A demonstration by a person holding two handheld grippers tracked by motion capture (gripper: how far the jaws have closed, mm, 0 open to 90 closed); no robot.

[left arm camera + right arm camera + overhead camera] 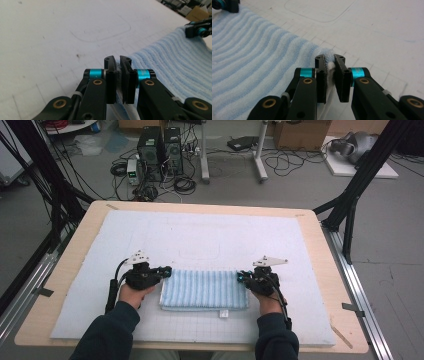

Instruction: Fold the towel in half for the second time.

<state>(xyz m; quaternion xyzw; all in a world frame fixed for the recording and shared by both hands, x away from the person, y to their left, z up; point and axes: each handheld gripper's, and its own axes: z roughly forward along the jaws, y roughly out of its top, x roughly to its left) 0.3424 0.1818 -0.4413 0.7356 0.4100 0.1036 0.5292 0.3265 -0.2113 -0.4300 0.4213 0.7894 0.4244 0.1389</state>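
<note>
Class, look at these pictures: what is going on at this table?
A person holds a gripper in each hand over a folded light-blue striped towel lying on a white mat. The left gripper has pinched the towel's far left corner, and the right gripper its far right corner. The towel lies flat, not yet lifted.

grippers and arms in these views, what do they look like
Both the left gripper and the right gripper are black, with flat black jaws, turquoise rings and brass-coloured pivot screws. Each carries a pale grey three-cornered plate on top and trails a black cable. The person's forearms wear dark blue-green sleeves.
</note>
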